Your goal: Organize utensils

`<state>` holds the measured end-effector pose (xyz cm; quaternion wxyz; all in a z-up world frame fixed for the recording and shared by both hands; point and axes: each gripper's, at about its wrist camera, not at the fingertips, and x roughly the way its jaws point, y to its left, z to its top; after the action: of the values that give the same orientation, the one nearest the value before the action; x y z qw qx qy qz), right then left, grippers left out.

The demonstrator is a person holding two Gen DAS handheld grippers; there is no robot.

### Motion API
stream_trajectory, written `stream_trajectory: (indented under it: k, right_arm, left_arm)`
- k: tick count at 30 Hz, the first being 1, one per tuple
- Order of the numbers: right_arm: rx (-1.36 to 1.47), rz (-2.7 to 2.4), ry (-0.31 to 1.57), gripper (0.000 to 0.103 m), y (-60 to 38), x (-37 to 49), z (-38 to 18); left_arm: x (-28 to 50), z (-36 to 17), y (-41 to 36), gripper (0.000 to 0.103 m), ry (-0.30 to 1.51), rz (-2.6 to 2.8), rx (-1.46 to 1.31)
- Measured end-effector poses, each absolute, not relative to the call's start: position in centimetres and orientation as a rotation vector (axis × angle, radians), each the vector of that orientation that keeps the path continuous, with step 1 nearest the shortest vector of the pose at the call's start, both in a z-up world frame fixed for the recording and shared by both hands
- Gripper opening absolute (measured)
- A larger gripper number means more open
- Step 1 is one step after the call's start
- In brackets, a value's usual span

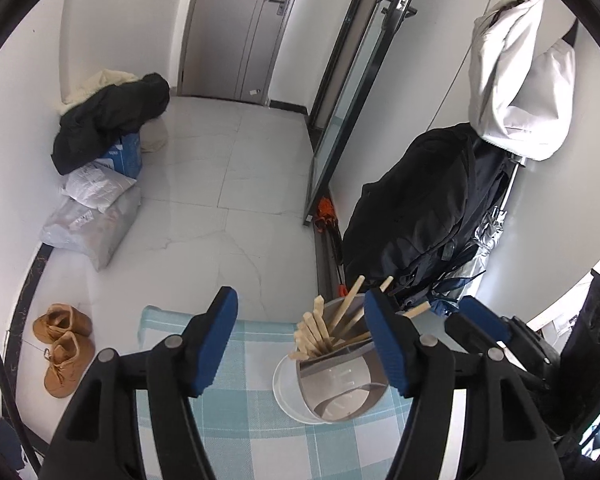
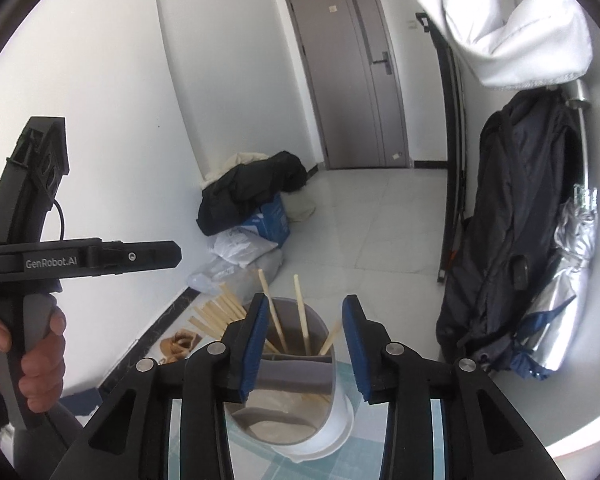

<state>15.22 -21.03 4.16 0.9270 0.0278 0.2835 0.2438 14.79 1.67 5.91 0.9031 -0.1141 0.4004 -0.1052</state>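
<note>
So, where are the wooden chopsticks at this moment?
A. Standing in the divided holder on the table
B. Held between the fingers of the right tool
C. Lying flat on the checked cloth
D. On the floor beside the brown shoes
A: the chopsticks stand, leaning, in the rear compartment of the holder, while both tools are open and hold nothing.

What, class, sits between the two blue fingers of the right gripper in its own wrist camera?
The utensil holder with wooden chopsticks standing in it shows in the gap of the open right gripper, in the right wrist view.
</note>
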Motion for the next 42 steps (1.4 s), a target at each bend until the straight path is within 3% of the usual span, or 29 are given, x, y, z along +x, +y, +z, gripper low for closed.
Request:
stream_trajectory:
  k: [6,11,15,24,42]
  right_arm:
    - [0.063,0.481,0.502,0.054,-22.0,11.4,7.3]
    - [0.082,0.462,0.424,0.071,-22.6,7.9,9.6]
    - [0.085,0.452,0.371,0.076,-22.7,5.1,10.8]
    - [0.093,0.361,0.255,0.102,-23.3,-1.0,11.6]
    - [0.082,0.260,0.250,0.103,-24.3,-5.7,5.7]
  left_arm:
    - [12.1,8.3,1.0,0.062,0.775,-0.197,-0.198]
    - [9.5,10.1,0.8,0.073,0.709,-0.174,-0.181]
    - [7.2,11.3,0.5,0.077,0.649,-0.149,-0.164]
    - [2.0,11.5,0.4,0.101,0.479,-0.062,-0.131]
    - [-2.9,6.5,0.2,0.102,0.385,0.007,-0.050]
